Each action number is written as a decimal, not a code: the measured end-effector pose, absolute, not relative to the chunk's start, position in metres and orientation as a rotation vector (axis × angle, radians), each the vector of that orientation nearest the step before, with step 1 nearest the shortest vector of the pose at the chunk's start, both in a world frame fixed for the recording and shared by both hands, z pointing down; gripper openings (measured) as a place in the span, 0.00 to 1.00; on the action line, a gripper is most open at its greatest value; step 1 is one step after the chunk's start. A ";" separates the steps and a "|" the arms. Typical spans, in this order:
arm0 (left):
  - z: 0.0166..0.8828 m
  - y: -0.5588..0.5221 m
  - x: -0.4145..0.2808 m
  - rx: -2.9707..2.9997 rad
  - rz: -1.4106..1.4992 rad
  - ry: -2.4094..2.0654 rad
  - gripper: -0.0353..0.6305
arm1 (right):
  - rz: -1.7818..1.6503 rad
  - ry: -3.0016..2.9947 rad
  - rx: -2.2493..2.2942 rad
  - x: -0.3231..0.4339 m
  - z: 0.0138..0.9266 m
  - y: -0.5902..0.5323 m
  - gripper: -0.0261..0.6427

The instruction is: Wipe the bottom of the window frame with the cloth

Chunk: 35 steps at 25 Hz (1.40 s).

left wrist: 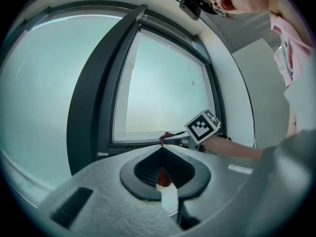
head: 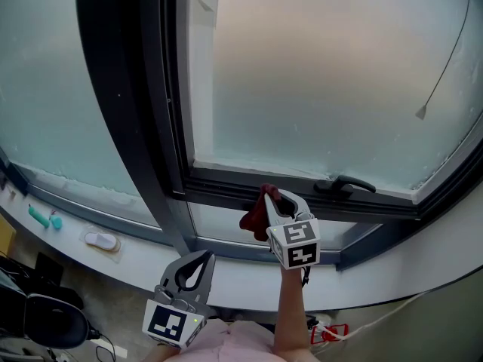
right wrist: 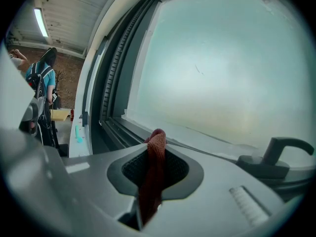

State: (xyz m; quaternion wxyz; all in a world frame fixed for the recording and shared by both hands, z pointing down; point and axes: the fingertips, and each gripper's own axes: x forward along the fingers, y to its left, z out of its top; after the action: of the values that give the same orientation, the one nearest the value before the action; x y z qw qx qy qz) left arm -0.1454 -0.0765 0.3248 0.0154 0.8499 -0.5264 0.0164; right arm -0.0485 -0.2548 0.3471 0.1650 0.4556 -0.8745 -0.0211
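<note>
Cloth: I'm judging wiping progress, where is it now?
Head view, centre: the cloth is clamped in the right gripper at the bottom window frame, left of the black handle.

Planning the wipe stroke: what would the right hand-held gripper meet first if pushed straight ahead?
Probably the bottom rail of the window frame, left of the handle; the red cloth in the right hand-held gripper would touch first. Depth is hard to judge.

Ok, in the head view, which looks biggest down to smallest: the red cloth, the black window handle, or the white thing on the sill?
1. Red cloth, bunched in the right gripper.
2. Black window handle: longer but thinner, so nearly a tie with the cloth.
3. White thing: clearly smallest.
</note>
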 end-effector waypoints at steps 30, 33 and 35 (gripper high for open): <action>0.328 -0.067 -0.112 2.542 0.034 -1.743 0.05 | -0.027 -2.486 1.356 0.027 0.347 -0.259 0.11; 0.333 -0.061 -0.107 2.516 0.033 -1.769 0.05 | -0.033 -2.492 1.363 0.037 0.347 -0.259 0.11; 0.339 -0.057 -0.104 2.493 0.030 -1.782 0.05 | -0.028 -2.501 1.370 0.046 0.348 -0.259 0.11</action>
State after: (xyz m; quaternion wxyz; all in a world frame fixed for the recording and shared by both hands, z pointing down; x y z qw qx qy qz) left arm -0.1037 -0.0568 0.3387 0.0384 0.8129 -0.5810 0.0099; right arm 0.0460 -0.2586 0.3482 0.1444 0.4753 -0.8678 -0.0096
